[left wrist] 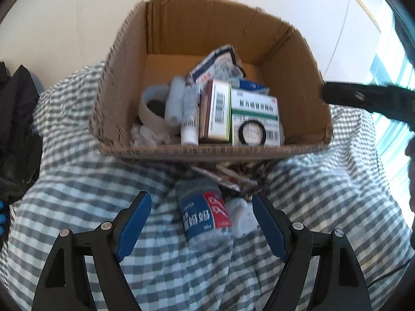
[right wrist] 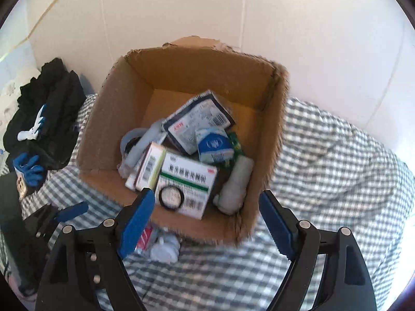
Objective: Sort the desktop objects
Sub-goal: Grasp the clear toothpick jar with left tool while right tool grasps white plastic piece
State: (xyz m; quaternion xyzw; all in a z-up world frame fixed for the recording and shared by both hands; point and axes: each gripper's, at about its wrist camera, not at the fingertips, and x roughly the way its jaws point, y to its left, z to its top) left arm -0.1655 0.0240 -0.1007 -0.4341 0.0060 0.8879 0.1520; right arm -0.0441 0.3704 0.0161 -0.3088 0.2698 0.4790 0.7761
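An open cardboard box stands on a grey checked cloth and holds several items: a white and green medicine box with a black ring on it, a smaller carton, a tape roll and packets. A crushed plastic bottle with a blue and red label lies on the cloth in front of the box, beside crumpled white tissue. My left gripper is open, its jaws either side of the bottle. My right gripper is open and empty, above the box's near edge.
A white wall stands behind the box. Dark clothing and blue gloves lie at the left. The left gripper shows at the left edge of the right wrist view. The right gripper's body reaches in at the right.
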